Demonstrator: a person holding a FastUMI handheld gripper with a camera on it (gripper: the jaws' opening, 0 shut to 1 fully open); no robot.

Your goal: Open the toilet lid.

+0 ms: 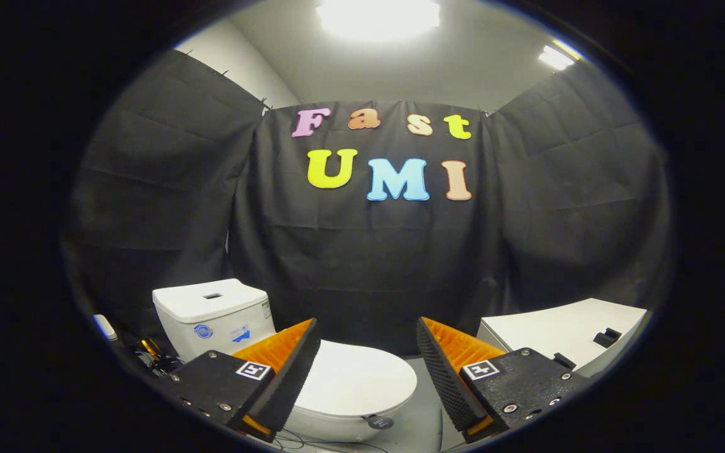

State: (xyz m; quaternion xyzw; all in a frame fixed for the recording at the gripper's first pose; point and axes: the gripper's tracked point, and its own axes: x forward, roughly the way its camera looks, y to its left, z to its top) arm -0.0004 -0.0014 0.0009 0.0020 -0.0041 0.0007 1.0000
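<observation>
Two ribbed fingers (pixel 293 371) of hand-held gripper (pixel 367 352) spread wide — smooth toilet lid (pixel 353 380) down.

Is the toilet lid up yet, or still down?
Down. The toilet lid lies flat over the bowl, ahead of the tank. The gripper is open, fingers apart and touching nothing.

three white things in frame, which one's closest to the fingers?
The toilet lid, shut and lying just beyond the open gripper, partly behind its left finger. The tank stands further back, and the white cabinet sits off beyond the right finger.
</observation>
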